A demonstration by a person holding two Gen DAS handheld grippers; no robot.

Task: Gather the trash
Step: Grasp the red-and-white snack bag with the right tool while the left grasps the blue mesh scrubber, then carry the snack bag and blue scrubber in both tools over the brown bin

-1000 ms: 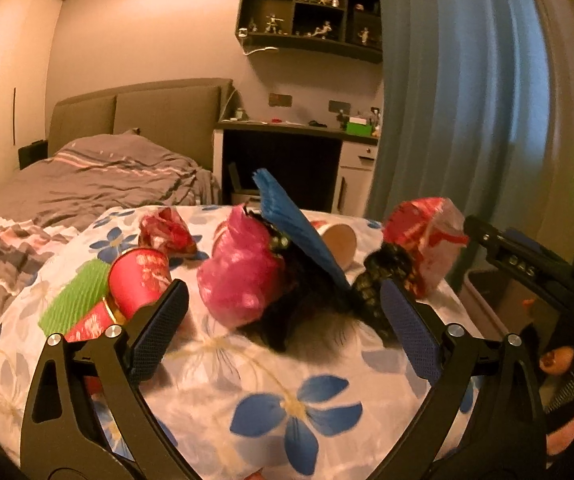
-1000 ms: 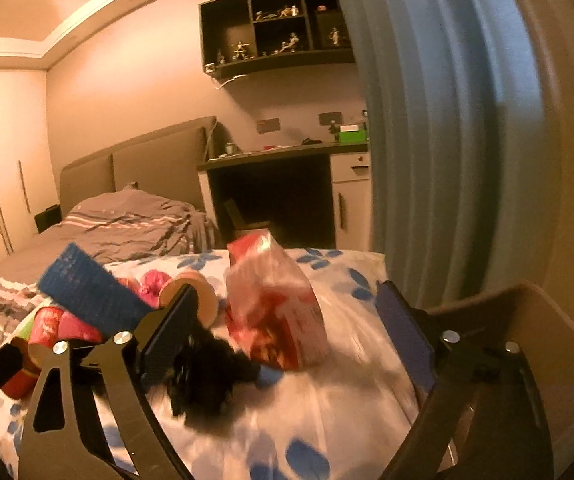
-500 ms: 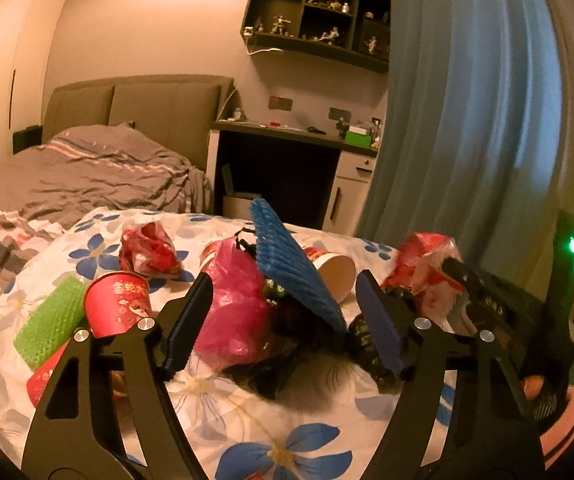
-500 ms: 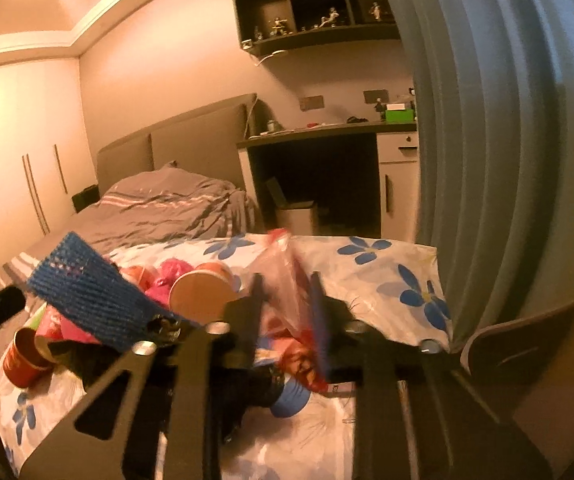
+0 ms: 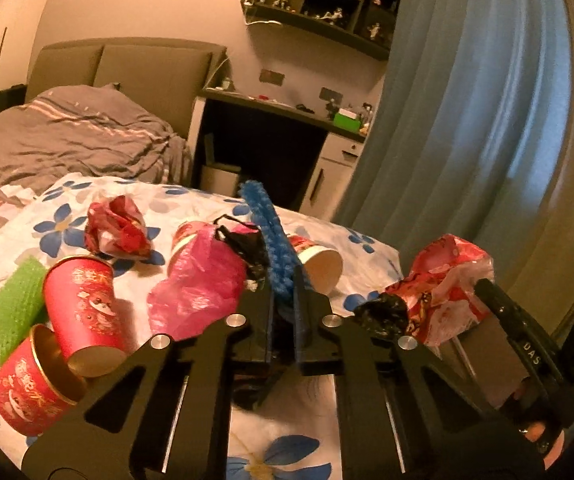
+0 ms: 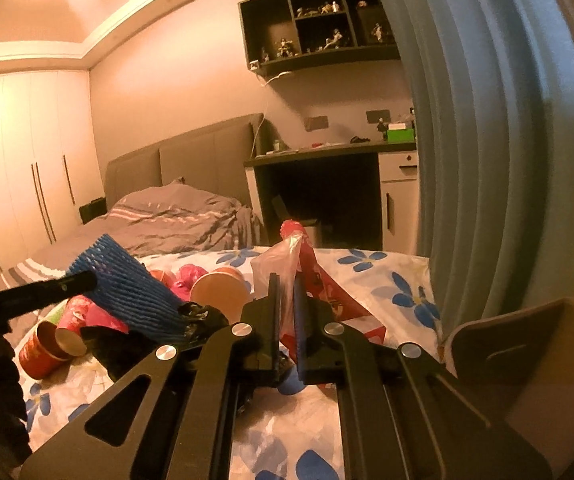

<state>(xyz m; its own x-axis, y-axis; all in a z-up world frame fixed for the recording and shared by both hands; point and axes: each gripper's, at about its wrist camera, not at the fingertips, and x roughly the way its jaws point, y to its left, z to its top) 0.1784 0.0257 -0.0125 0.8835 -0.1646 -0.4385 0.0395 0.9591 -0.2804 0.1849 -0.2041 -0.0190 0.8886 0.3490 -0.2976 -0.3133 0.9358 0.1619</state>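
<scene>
My left gripper (image 5: 283,300) is shut on a blue foam net sleeve (image 5: 265,228), which stands up between its fingers; the sleeve also shows in the right wrist view (image 6: 127,284). My right gripper (image 6: 286,300) is shut on a red and clear plastic wrapper (image 6: 303,264), seen from the left wrist view (image 5: 443,284) at the right. Between them on the floral cloth (image 5: 135,360) lie a pink plastic bag (image 5: 199,284), crumpled black plastic (image 5: 383,312), a crumpled red wrapper (image 5: 117,228), a green foam net (image 5: 7,312) and red paper cups (image 5: 83,308).
A grey bed (image 5: 67,136) lies behind the table. A dark desk (image 5: 271,136) with a white drawer unit stands at the back, a blue curtain (image 5: 467,120) to the right. A chair back (image 6: 519,356) is at the right edge of the table.
Both grippers have closed: the left onto the blue foam sleeve, the right onto the red and clear wrapper. Both views have moved nearer the trash pile.
</scene>
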